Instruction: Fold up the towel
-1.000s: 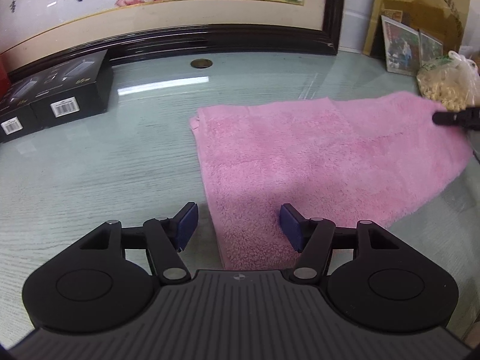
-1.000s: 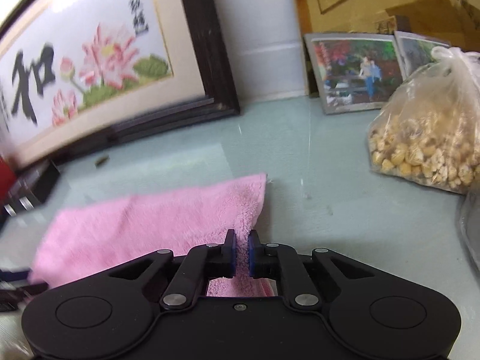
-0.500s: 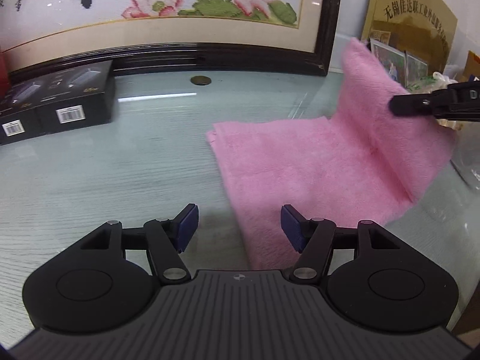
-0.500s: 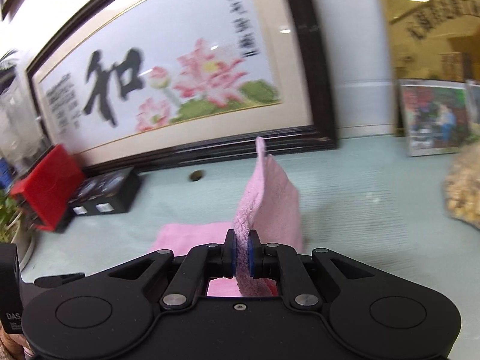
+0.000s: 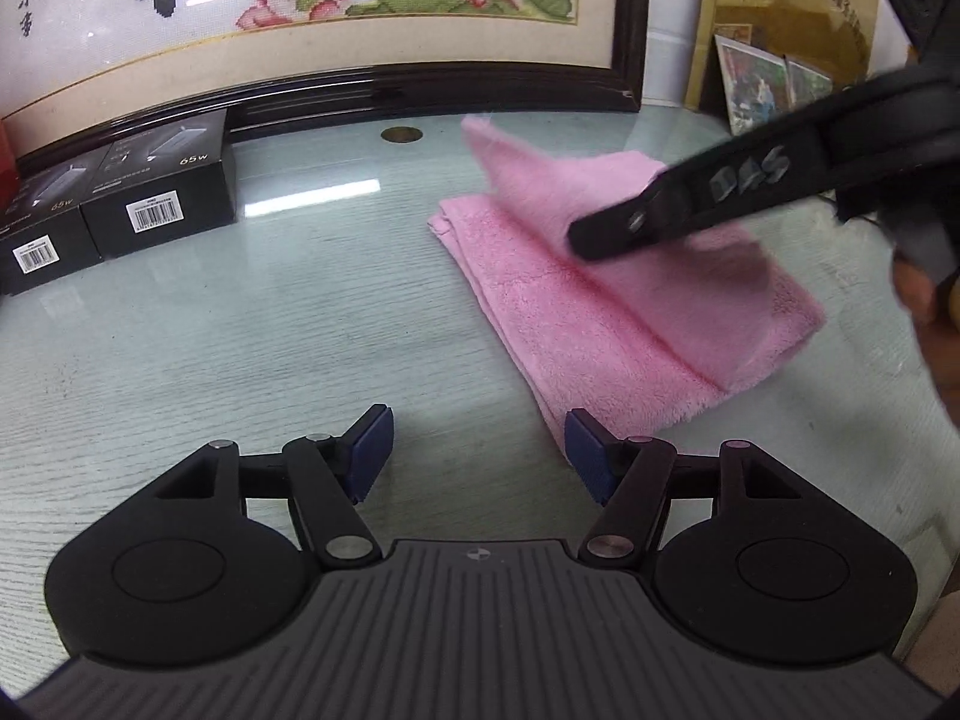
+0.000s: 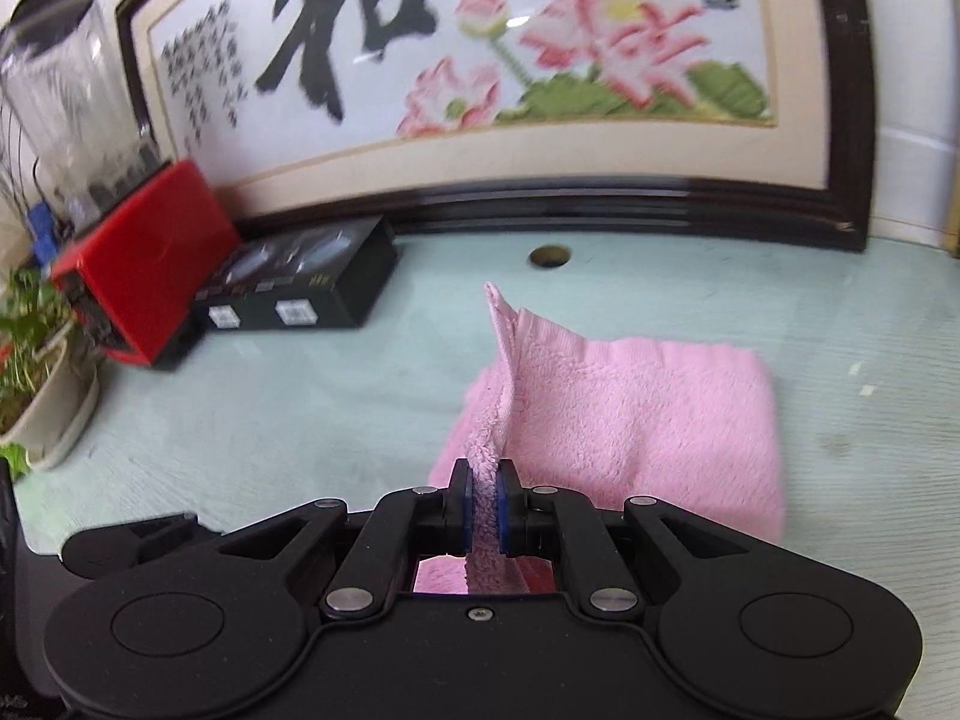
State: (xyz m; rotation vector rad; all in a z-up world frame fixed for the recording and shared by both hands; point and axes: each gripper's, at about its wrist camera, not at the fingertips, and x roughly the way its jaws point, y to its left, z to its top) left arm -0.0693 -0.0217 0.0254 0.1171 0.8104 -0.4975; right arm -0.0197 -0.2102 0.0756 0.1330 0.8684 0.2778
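A pink towel (image 5: pixel 606 312) lies on the glass table, its right half folded over onto the left half. My right gripper (image 6: pixel 485 504) is shut on the towel's edge (image 6: pixel 510 384) and holds that corner raised above the lower layer. In the left wrist view it (image 5: pixel 591 243) reaches in from the right over the towel. My left gripper (image 5: pixel 477 450) is open and empty, low over the table just before the towel's near corner.
A framed lotus picture (image 5: pixel 336 18) leans along the back. Black boxes (image 5: pixel 120 192) stand at the back left, with a red box (image 6: pixel 144 258) and a potted plant (image 6: pixel 36 378) further left. Photo frames (image 5: pixel 774 78) stand at the back right.
My right gripper has lifted the towel's right end and carried it leftward over the rest, so the towel now lies doubled. My left gripper has stayed open and backed slightly left.
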